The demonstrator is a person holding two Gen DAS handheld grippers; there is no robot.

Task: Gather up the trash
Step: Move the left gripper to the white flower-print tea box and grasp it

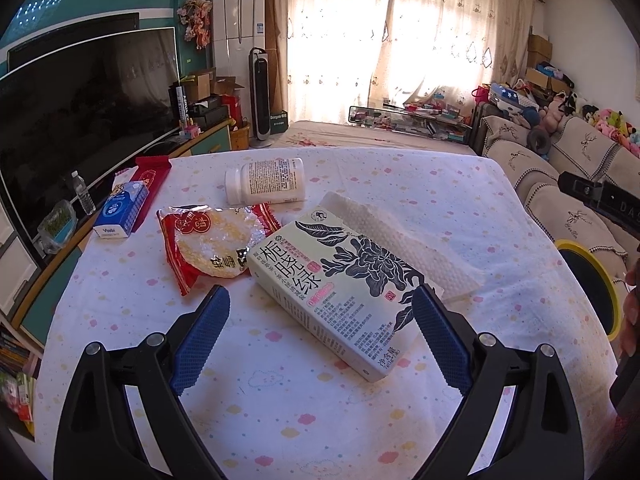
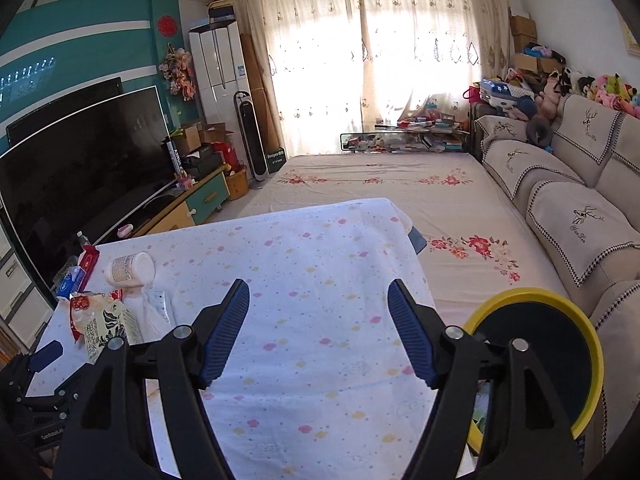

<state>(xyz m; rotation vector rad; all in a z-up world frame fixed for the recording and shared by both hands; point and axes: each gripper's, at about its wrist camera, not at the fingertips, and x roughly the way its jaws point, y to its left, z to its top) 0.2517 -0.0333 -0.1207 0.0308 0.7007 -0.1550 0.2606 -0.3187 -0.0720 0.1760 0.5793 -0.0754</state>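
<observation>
A table (image 1: 280,400) draped in a soft white cloth dotted with pastel clouds carries the litter. Toward its left edge lies a blue-and-white cardboard tissue box (image 1: 120,210), small and rectangular, with a flat red foil wrapper (image 1: 150,176) touching its far side. Near the far edge a white plastic pill bottle (image 1: 266,181) lies on its side, a smooth cylinder with a printed label. In front of it sits a crinkled red-and-clear snack packet (image 1: 212,242) showing a round, pale, bumpy rice cracker. Just beside that, toward the middle, a cream drink carton (image 1: 340,292) with dark leaf prints and large characters lies flat at an angle, one corner overlapping the packet and its far end resting on a sheet of embossed white paper towel (image 1: 404,240) with a quilted texture.

The left gripper (image 1: 320,312) hovers over the near part of the table, its ribbed blue rubber pads spread wide; the carton's near end lies between them, though neither pad presses on it.

The right gripper (image 2: 318,312) hangs above the bare right part of the cloth, its black arms and ridged blue pads parted with nothing between them. Beyond the table's right edge stands a round bin (image 2: 588,368) with a glossy yellow rim and dark interior, beside a beige quilted sofa (image 2: 560,184).
</observation>
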